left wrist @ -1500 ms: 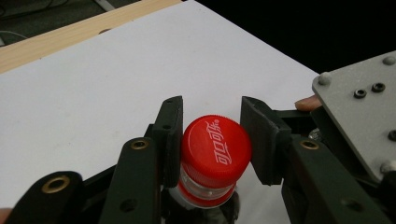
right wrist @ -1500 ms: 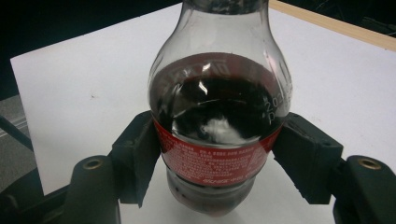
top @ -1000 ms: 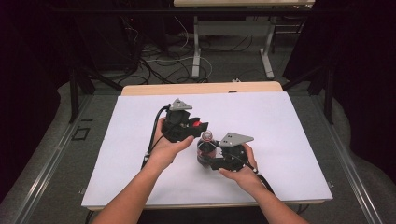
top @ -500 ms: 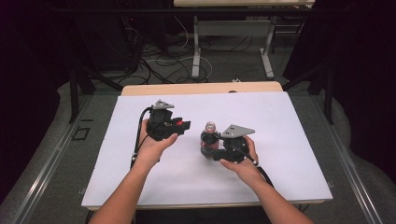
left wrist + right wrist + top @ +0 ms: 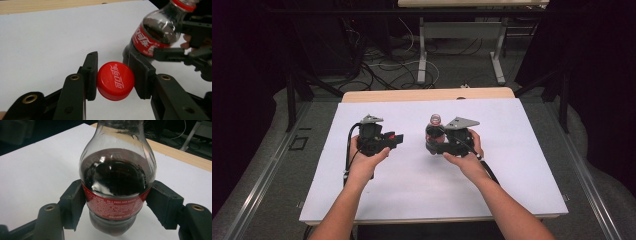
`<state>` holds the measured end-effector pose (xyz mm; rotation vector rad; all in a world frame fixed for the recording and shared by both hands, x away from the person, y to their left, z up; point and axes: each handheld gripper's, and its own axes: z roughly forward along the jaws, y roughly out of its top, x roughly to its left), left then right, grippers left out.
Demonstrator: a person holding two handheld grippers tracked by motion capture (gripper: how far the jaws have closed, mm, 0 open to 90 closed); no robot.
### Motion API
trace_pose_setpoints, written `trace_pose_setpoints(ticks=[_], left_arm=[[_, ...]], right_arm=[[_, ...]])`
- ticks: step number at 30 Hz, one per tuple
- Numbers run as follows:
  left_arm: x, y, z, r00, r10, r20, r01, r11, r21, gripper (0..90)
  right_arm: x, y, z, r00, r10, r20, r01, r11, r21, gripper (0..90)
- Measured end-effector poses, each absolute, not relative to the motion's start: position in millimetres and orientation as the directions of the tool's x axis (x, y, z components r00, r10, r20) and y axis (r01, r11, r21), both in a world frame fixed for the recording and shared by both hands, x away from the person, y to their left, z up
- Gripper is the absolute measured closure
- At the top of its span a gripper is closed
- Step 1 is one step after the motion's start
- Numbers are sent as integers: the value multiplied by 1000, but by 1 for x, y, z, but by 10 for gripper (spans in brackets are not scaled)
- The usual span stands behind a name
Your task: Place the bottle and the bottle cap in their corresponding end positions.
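Observation:
My left gripper (image 5: 115, 81) is shut on a red bottle cap (image 5: 115, 80) with white lettering, held between both jaws above the white sheet. In the high view that gripper (image 5: 398, 138) sits left of centre, jaws pointing right. My right gripper (image 5: 115, 206) is shut on a small cola bottle (image 5: 116, 182) with dark drink and a red label, gripped at the label. The high view shows the right gripper (image 5: 432, 140) holding the bottle (image 5: 434, 127) upright with its open neck up. From the left gripper view the bottle (image 5: 156, 32) leans at upper right, a short gap from the cap.
A white sheet (image 5: 512, 165) covers the wooden table (image 5: 412, 95). Beyond the far edge are metal table legs (image 5: 423, 55) and loose cables (image 5: 382, 62) on a grey floor. Dark metal rails run along both sides of the table.
The two grippers have drawn apart: the left one moved left with the cap, the right one moved right and farther away with the bottle.

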<state>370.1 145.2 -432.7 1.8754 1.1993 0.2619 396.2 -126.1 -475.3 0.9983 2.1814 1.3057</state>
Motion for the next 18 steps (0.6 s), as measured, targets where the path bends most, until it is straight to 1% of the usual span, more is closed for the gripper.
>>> trace_pose_setpoints(ticks=[8, 10, 13, 18], left_arm=[[370, 154, -439, 502, 824, -263, 638, -148, 756, 609], [370, 155, -441, 492, 827, -273, 642, -133, 755, 609], [370, 156, -441, 494, 827, -268, 642, -139, 754, 609], [369, 156, -442, 488, 831, -267, 638, -132, 758, 609]], right_arm=[[426, -117, -478, -629, 777, 27, 390, 286, 875, 331], [432, -116, -480, -620, 784, 22, 392, 286, 874, 330], [438, -117, -484, -600, 799, 45, 413, 261, 873, 331], [444, -117, -490, -581, 813, 43, 415, 251, 874, 330]])
